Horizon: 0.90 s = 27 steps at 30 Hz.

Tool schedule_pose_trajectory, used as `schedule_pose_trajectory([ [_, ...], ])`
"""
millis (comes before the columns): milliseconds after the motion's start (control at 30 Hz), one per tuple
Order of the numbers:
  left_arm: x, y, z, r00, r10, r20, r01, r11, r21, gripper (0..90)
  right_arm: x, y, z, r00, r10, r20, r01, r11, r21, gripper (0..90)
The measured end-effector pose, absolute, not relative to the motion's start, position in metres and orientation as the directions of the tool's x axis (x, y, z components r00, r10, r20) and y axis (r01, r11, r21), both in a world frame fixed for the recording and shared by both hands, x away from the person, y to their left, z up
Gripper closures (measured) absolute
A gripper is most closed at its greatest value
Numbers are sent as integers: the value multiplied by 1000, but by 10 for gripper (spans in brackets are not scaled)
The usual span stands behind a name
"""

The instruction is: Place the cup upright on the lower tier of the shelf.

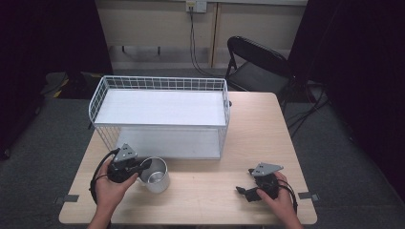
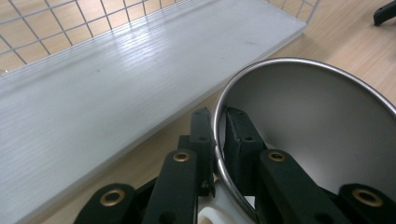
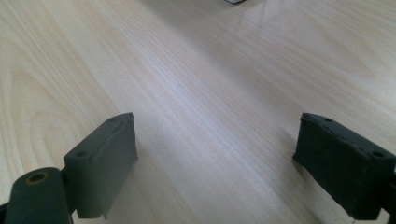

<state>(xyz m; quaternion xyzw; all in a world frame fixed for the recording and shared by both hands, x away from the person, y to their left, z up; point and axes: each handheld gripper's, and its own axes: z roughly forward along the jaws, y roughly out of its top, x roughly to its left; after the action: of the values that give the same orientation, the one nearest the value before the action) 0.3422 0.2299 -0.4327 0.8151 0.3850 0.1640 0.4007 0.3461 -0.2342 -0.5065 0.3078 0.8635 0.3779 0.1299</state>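
Observation:
A shiny metal cup (image 1: 155,175) stands on the wooden table (image 1: 253,133) just in front of the white wire shelf rack (image 1: 160,114). My left gripper (image 1: 143,167) is shut on the cup's rim, one jaw outside the wall and one inside the bowl. In the left gripper view the cup (image 2: 317,126) bulks at the right and my left gripper (image 2: 218,128) pinches its thin edge. My right gripper (image 1: 244,187) rests low over the table at the front right, open, with bare wood between its pads (image 3: 105,161).
The rack has a white upper board (image 1: 160,107) and a lower board (image 2: 116,84), with wire mesh sides. A black folding chair (image 1: 258,67) stands behind the table's far right corner. Grey tape marks (image 1: 70,198) sit on the front corners.

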Motion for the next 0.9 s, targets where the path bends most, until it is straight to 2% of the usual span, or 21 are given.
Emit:
schedule_pose_trajectory([
  [533, 345, 240, -418, 596, 801, -50, 496, -319, 808, 820, 346, -234, -506, -777, 630, 8, 433, 525, 733, 117],
  [900, 349, 244, -412, 551, 835, -17, 494, -309, 813, 820, 346, -234, -506, -777, 630, 8, 433, 525, 733, 117],
])
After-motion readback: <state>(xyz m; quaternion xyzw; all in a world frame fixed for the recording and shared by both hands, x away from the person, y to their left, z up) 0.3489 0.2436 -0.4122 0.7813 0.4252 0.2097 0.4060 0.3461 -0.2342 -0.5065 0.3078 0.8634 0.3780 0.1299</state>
